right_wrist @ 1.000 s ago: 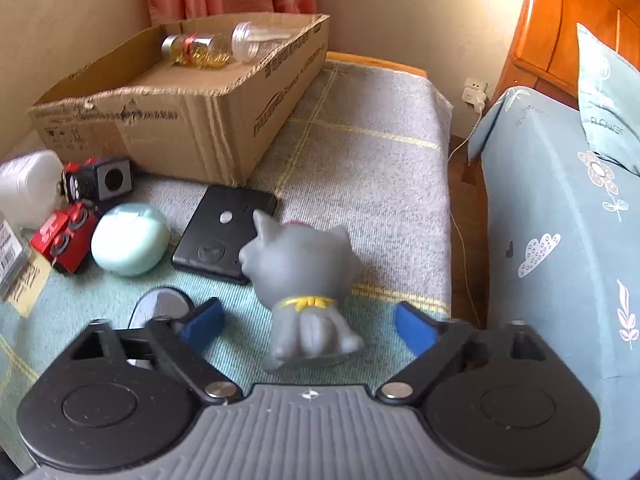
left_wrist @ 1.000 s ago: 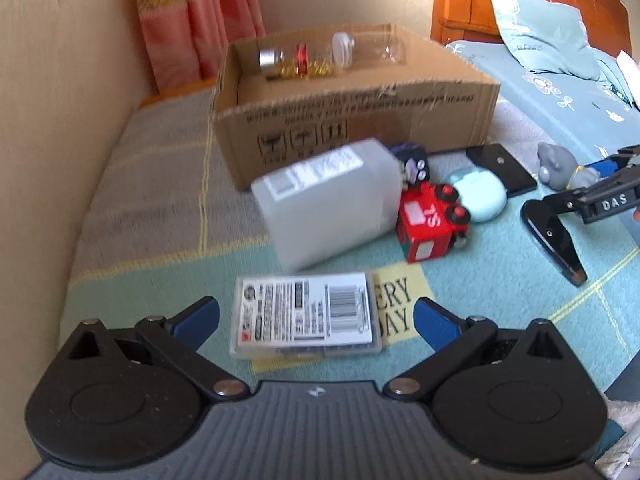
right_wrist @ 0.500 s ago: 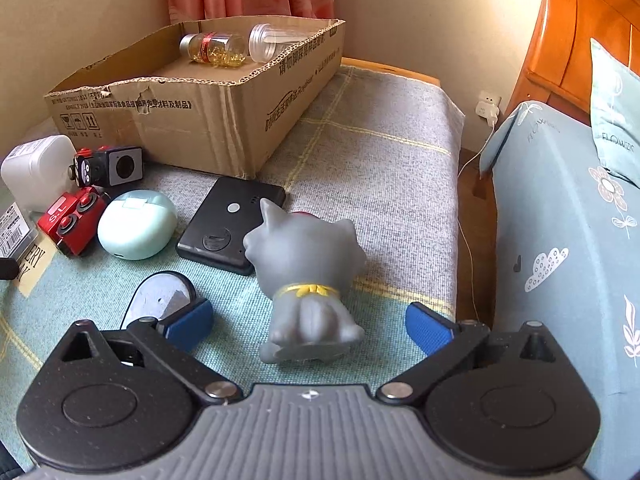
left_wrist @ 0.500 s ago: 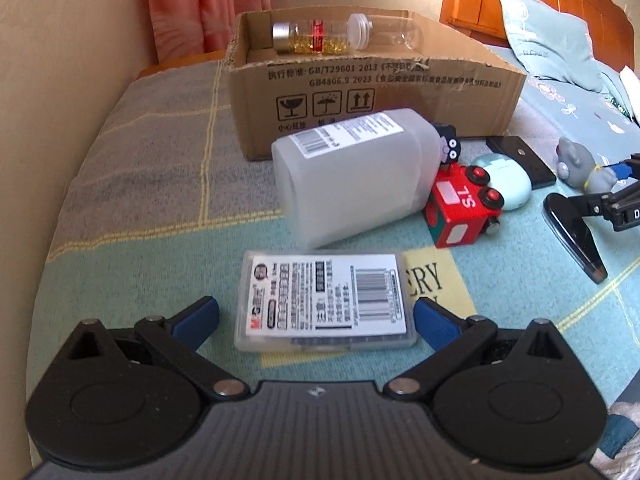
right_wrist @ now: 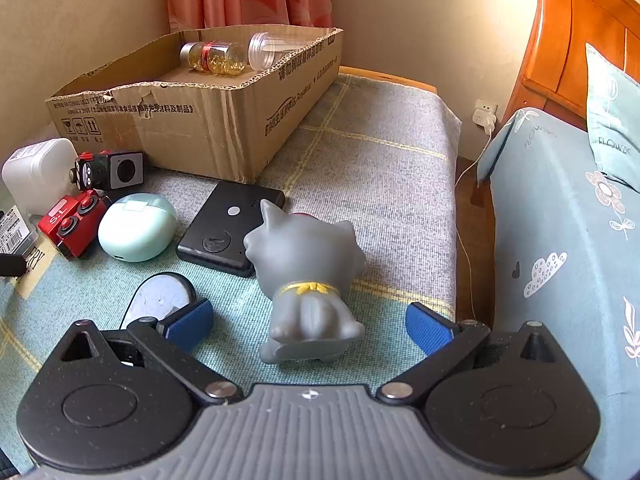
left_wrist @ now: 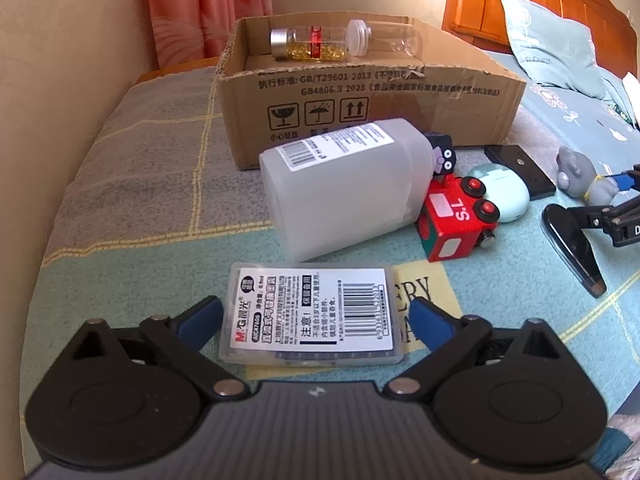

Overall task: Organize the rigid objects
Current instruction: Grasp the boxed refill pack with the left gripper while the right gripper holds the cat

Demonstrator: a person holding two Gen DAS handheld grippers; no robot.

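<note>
My left gripper pointed down at a flat plastic case lying on the blanket. The case lay between my blue pads, and my jaws had just been closing in on it. I could not tell if the pads touched its sides yet, because the case hid their tips. Just behind the case lay a white jug on its side, and it hid most of a small black toy. Behind the jug stood the cardboard box with two bottles inside.

My right gripper was spread wide around a grey cat toy, with gaps on both sides. The cat faced away, so its face was hidden. It covered a corner of a black pad.
</note>
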